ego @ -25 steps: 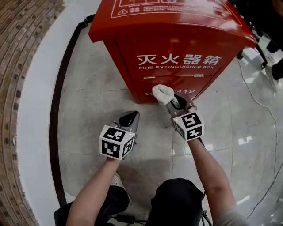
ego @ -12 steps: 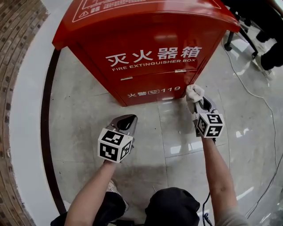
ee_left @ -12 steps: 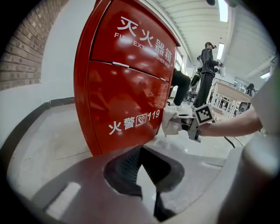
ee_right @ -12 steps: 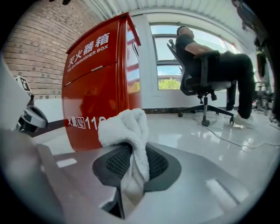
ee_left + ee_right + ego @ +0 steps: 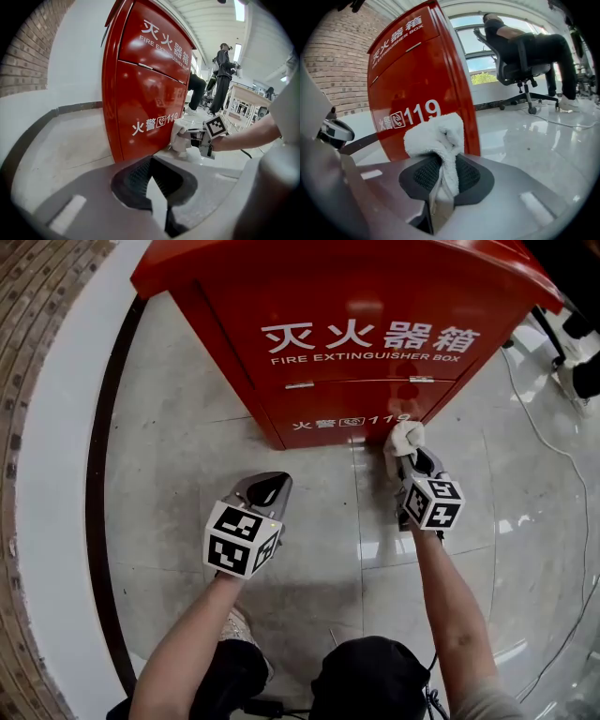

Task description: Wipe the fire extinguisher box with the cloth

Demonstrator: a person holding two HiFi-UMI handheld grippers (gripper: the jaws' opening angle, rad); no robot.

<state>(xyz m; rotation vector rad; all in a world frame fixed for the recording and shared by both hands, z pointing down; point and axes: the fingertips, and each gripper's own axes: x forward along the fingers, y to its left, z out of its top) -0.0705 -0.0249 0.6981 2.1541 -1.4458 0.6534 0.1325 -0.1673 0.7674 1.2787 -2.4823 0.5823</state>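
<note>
Now, the tall red metal fire extinguisher box (image 5: 366, 343) stands on the glossy grey tiled floor (image 5: 187, 456), its white-lettered front facing the person. The left gripper (image 5: 265, 491) hangs low over the floor, well apart from the box, jaws pressed together with nothing between them, so it is idle. The right gripper (image 5: 412, 457) is at the box's lower right front corner, jaws clamped on a small white fluffy cloth (image 5: 405, 435). The bunched end of the cloth seems to touch the red panel just beside the "119" print. So the wipe looks under way along the bottom strip of the front. No streaks or dust show, so I can't tell what is already clean. By my guess, the upper door, sides and sloping top remain.
</note>
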